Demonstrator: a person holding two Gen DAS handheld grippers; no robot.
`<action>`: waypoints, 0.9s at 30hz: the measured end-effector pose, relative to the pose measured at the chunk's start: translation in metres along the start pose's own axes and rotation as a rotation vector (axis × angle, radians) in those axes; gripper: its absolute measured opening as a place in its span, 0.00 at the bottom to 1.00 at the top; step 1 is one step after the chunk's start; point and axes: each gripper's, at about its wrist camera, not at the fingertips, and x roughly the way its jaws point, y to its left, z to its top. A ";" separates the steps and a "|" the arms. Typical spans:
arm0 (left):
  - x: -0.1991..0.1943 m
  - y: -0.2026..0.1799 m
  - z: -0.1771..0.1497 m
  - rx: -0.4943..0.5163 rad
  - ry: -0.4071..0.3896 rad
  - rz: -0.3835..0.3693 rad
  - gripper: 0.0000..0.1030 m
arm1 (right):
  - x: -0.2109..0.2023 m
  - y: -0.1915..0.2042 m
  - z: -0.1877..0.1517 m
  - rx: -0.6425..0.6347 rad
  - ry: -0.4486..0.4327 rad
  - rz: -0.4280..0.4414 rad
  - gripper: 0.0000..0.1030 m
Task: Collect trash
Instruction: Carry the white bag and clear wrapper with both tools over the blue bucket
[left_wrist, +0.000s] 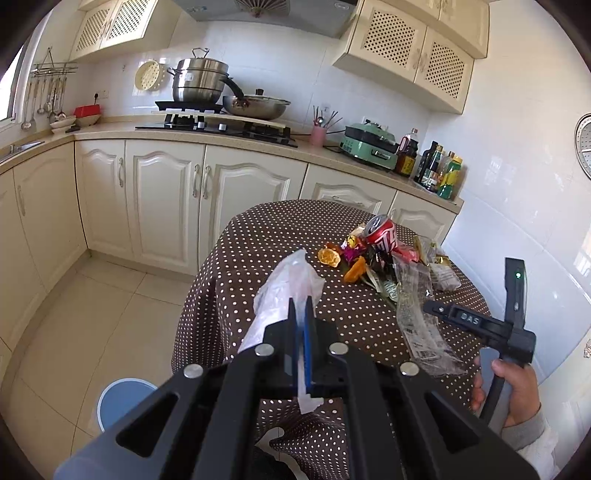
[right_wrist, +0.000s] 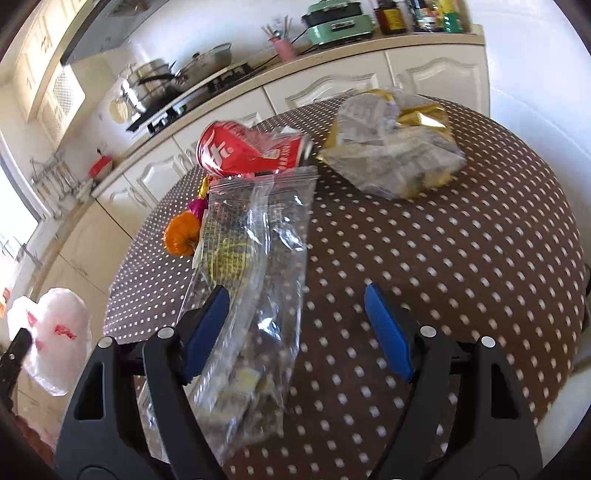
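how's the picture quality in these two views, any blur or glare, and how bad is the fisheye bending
Left wrist view: sharp, straight cabinets bowed by the fisheye, mild glare on the wall tiles. Right wrist view: motion-smeared, the red can and clear zip bag soft, window blown out at left.

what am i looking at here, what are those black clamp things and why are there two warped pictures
No robot here: a person holds a hand-held clamp in each hand, each carrying a wide-angle camera, hence the warped views. One picture looks along the left gripper, shut on a white plastic bag. The other looks along the right gripper, open over a clear zip bag. On the dotted tablecloth lies trash: a red can, orange peel, crumpled wrappers. A blue bin stands on the floor.
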 end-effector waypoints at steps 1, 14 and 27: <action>0.000 0.002 0.001 -0.001 0.002 0.000 0.02 | 0.005 0.004 0.003 -0.025 0.009 -0.011 0.72; -0.016 0.053 -0.014 -0.064 0.004 0.058 0.02 | -0.051 0.064 0.002 -0.154 -0.191 0.186 0.03; -0.026 0.191 -0.057 -0.258 0.063 0.231 0.02 | -0.007 0.254 -0.054 -0.439 -0.057 0.477 0.03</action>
